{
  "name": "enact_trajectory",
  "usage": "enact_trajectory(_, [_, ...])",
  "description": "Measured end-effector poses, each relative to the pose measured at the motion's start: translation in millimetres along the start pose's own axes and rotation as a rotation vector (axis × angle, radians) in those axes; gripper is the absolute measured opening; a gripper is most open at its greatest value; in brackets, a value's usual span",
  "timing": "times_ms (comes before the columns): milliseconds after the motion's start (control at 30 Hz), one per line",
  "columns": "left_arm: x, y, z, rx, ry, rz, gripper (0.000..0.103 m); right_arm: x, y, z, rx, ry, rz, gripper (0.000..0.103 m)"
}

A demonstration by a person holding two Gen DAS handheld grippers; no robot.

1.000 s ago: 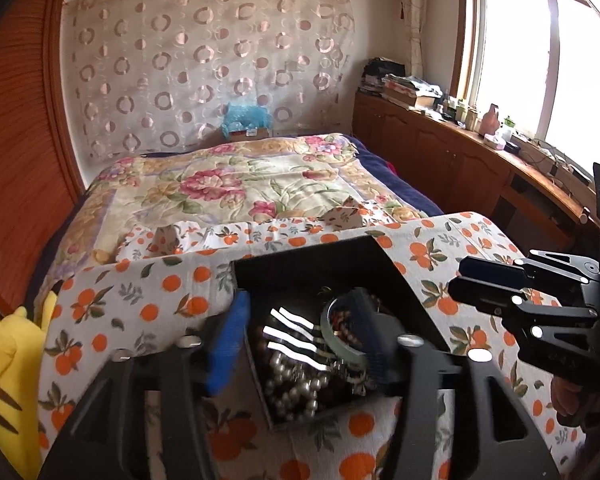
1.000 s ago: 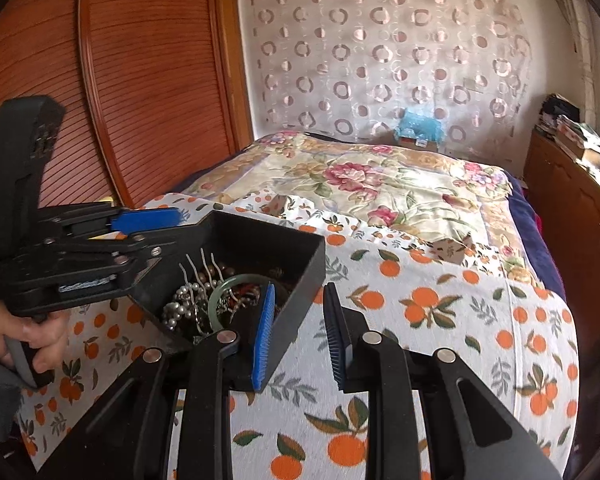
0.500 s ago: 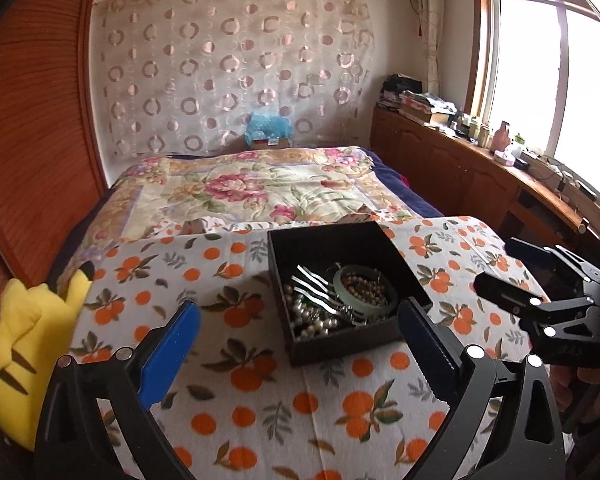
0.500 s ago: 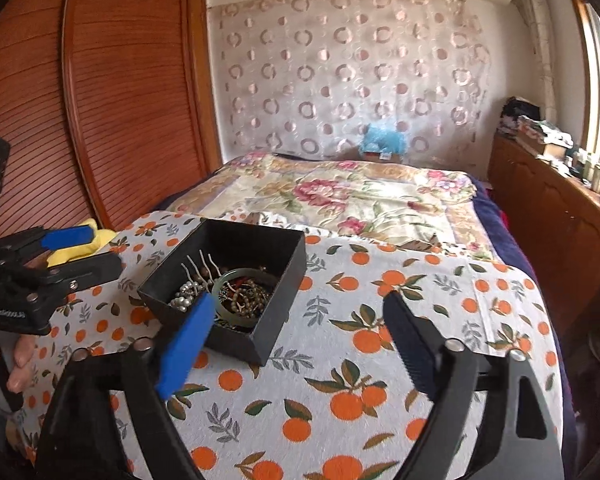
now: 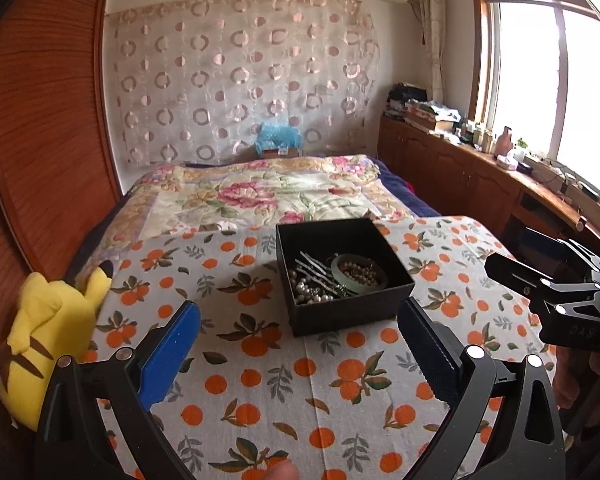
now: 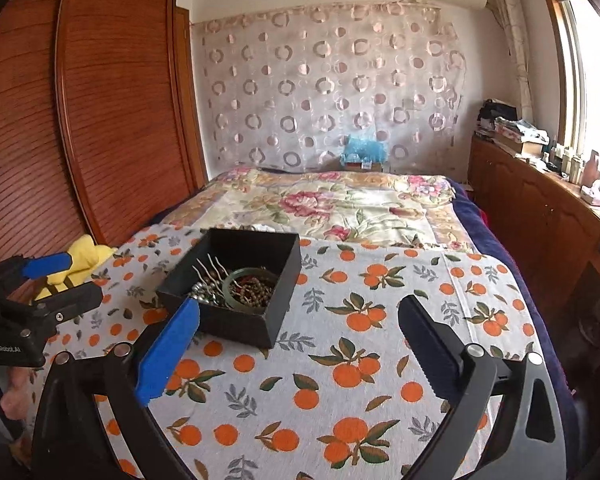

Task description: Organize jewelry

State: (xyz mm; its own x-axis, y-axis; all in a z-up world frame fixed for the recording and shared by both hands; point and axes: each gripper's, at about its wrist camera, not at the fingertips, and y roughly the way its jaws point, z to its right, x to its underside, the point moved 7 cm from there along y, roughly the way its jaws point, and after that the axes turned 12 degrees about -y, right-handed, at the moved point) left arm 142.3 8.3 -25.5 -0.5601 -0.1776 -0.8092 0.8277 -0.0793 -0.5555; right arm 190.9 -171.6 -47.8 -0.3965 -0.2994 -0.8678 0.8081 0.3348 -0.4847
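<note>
At the far left a yellow plush toy (image 5: 48, 344) lay at the edge of the orange-print cloth (image 5: 260, 392) that covered the foot of the bed (image 5: 260, 196). Next came the left hand-held gripper (image 5: 300, 354), its blue-padded fingers spread wide apart and holding nothing, raised above the cloth and short of the box. Just beyond it, near the middle of the cloth, sat the black box (image 5: 342, 270), open-topped, with the jewelry piled inside: a pearl strand (image 5: 306, 290), silver hairpins (image 5: 314, 268), and a green bangle (image 5: 358, 274) lying around a heap of dark beads (image 6: 254, 290). To the right, the right hand-held gripper (image 6: 300, 354) was likewise spread apart and empty, clear of the box.

The pieces looked tangled together, so a pinch on one would probably drag its neighbours out with it. The box seemed light and sat on soft bedding; a pull from a single side might tip or slide it unless the other gripper braced a wall. The thin hairpins could slip between wide pads, and the pearls might roll away across the cloth.
</note>
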Motion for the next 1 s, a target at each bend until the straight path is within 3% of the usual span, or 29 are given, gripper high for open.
enact_trajectory(400, [-9.6, -37.7, 7.2, 0.002, -0.009, 0.073, 0.095, -21.3, -47.3, -3.0, 0.003, 0.017, 0.098, 0.1])
enact_trajectory(1000, [-9.3, -43.4, -1.2, -0.018, -0.022, 0.093, 0.095, -16.6, -56.7, 1.6, 0.047, 0.023, 0.103, 0.1])
